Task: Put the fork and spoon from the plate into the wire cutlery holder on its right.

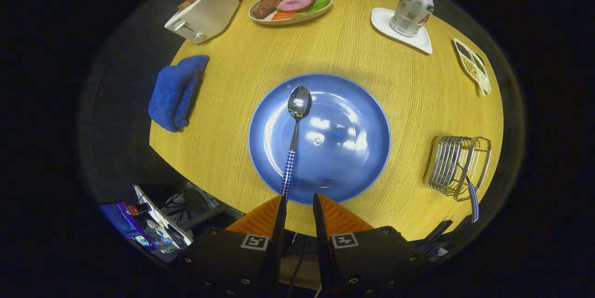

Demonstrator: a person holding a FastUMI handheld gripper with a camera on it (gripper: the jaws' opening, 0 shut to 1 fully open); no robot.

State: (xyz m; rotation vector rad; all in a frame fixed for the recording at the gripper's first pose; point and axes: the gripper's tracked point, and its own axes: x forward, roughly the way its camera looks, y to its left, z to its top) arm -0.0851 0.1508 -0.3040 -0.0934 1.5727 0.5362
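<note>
A spoon point(294, 135) with a blue checked handle lies on the blue plate point(353, 140), bowl pointing away and handle end at the plate's near rim. My gripper point(300, 197) hovers just short of that rim, its fingers a little apart with nothing between them. The handle end sits right at the left fingertip point(281, 202), outside the gap. The wire cutlery holder point(458, 165) stands to the plate's right, and a checked handle point(473, 202), likely the fork's, sticks out of it toward the table's near edge.
A blue cloth point(176, 91) lies left of the plate, with a white toaster point(202, 14) beyond it. Farther back are a dish of food point(290, 5), a can point(411, 9) on a white coaster and a small divided dish point(472, 65). The table's near edge runs under my fingers.
</note>
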